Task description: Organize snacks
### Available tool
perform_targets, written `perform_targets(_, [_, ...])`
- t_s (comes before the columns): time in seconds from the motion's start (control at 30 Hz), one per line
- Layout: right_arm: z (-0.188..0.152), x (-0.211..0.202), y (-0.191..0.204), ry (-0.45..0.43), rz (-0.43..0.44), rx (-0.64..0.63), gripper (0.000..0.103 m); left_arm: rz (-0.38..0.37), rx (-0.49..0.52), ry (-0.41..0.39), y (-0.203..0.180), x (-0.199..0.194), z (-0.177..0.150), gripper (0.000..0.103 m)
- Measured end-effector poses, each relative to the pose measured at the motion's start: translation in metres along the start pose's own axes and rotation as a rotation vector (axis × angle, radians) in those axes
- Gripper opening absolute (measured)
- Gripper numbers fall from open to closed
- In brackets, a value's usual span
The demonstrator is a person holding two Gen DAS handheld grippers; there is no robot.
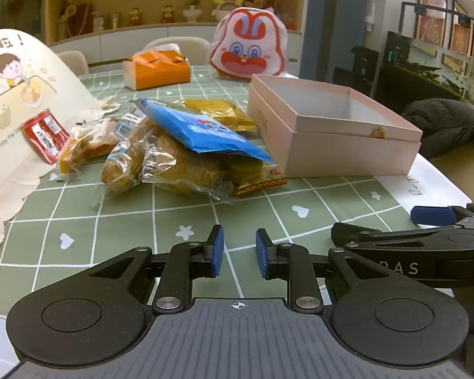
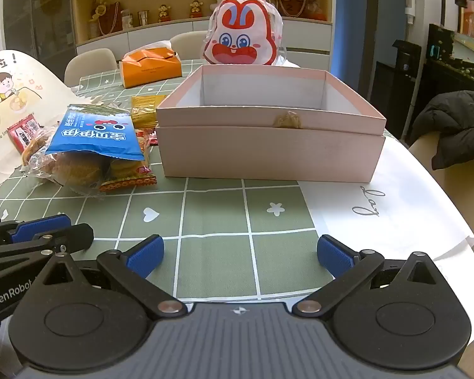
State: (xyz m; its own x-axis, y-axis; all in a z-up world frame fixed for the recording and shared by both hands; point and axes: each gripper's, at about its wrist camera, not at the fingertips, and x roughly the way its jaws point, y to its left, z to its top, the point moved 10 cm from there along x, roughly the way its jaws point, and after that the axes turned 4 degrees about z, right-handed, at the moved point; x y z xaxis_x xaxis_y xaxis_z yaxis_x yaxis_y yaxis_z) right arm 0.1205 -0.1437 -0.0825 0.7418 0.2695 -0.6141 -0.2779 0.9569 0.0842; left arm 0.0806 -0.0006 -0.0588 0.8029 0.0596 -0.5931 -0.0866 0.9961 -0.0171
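A pile of snack packets lies on the green checked tablecloth: a blue packet [image 1: 202, 129] on top of clear-wrapped cakes [image 1: 177, 167], a yellow packet [image 1: 221, 113] behind, a red sachet [image 1: 45, 135] at the left. The blue packet [image 2: 98, 132] also shows in the right wrist view. An open pink box [image 1: 335, 139] stands to the right of the pile; it fills the middle of the right wrist view [image 2: 268, 151]. My left gripper [image 1: 239, 252] is empty, jaws a small gap apart, short of the pile. My right gripper [image 2: 240, 255] is wide open and empty before the box.
A cream printed bag [image 1: 19, 120] lies at the left. An orange tissue box [image 1: 156, 69] and a rabbit-face pouch [image 1: 248, 47] stand at the table's far side. A chair with a dark jacket [image 2: 458, 123] is at the right. Shelves stand behind.
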Motion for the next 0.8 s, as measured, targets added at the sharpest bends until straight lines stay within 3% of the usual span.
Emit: perform_targets(0.8, [-0.0007,-0.0004,-0.0004,0.002,-0.002,-0.002,0.103,0.001,0.001,0.002,0.0001,0.0001,-0.0002,0.026])
